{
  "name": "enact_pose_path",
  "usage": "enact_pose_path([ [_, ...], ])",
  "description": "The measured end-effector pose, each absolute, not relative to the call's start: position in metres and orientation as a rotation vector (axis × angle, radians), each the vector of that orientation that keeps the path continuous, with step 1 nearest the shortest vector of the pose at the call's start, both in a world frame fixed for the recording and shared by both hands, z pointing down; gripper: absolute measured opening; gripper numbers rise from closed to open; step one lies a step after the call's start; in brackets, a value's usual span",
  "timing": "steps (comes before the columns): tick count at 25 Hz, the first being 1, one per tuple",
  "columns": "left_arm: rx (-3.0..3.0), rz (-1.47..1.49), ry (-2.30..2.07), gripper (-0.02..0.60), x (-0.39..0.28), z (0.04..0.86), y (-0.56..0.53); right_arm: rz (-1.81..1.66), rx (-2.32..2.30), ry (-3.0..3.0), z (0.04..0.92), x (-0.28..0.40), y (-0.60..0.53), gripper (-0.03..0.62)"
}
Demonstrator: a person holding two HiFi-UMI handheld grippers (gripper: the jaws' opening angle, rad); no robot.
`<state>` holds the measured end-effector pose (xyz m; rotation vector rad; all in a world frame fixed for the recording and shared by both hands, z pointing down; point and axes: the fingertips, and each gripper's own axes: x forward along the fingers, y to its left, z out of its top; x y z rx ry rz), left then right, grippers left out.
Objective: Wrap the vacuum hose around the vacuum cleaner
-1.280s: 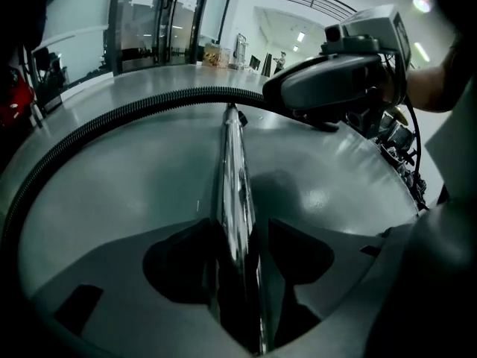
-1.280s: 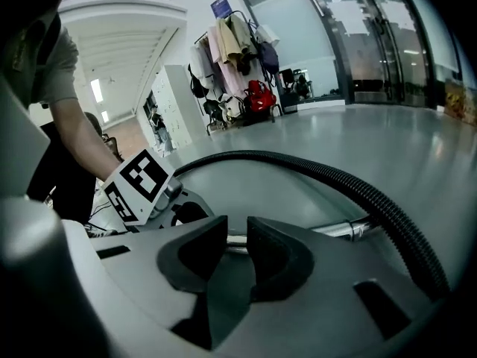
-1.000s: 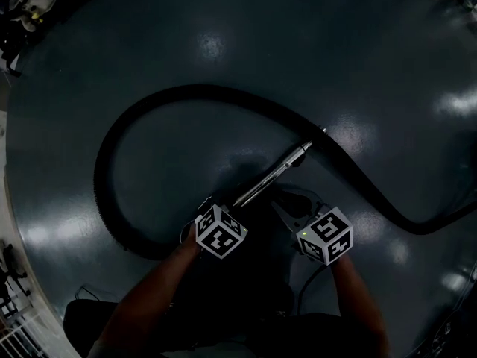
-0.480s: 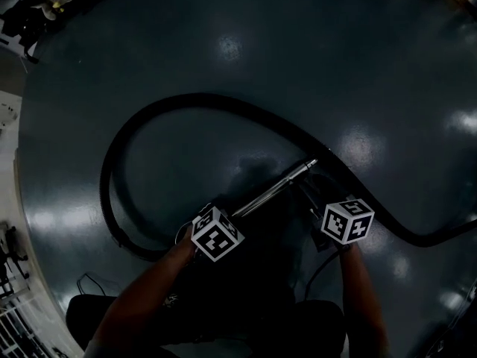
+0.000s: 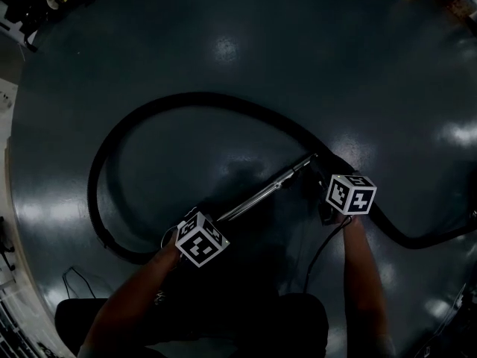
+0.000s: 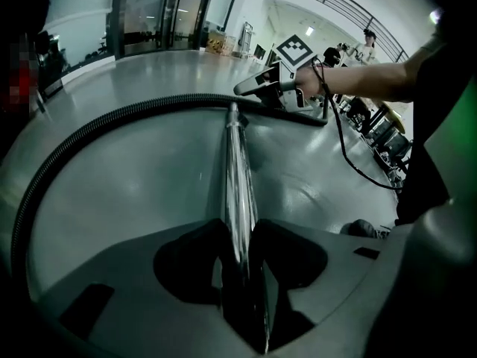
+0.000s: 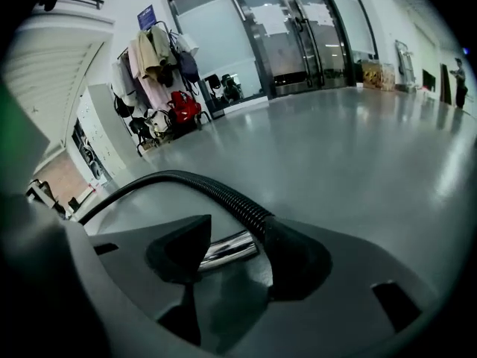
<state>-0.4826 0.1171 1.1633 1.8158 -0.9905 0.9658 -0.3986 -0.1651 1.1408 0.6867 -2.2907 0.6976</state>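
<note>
The left gripper (image 6: pixel 240 256) is clamped on a slim, mirror-bright metal tube (image 5: pixel 264 194) that reaches out straight over the glossy dark floor (image 5: pixel 223 43). The black ribbed hose (image 5: pixel 186 99) lies on that floor in a wide loop, joined to the tube's far end. There the right gripper (image 7: pixel 231 248) has jaws that have just been opening, apart around the tube's tip

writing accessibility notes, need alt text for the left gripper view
The left gripper clamps a shiny metal wand that runs away over a grey floor. At its far end sits the right gripper, jaws just opening around the wand tip, where a black hose curves off left.
</note>
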Motion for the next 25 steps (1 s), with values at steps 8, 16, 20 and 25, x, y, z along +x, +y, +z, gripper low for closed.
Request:
enact_pose_path([
  [8,1.820,0.965,-1.051,0.179,-0.492,1.157,0.119,0.829,0.688,-2.392,1.112,-0.412,-0.175,0.241],
  [16,1.822,0.852,-1.129,0.179,-0.498,1.143,0.097,1.143,0.593,-2.525,1.067,-0.429,-0.107,0.330],
  [20,1.823,0.810,-1.169,0.179,-0.504,1.133,0.083,1.264,0.459,-2.487,1.073,-0.450,-0.068,0.330],
  [25,1.834,0.728,-1.218,0.179,-0.505,1.108,0.062,1.413,0.301,-2.432,1.077,-0.489,-0.034,0.330],
])
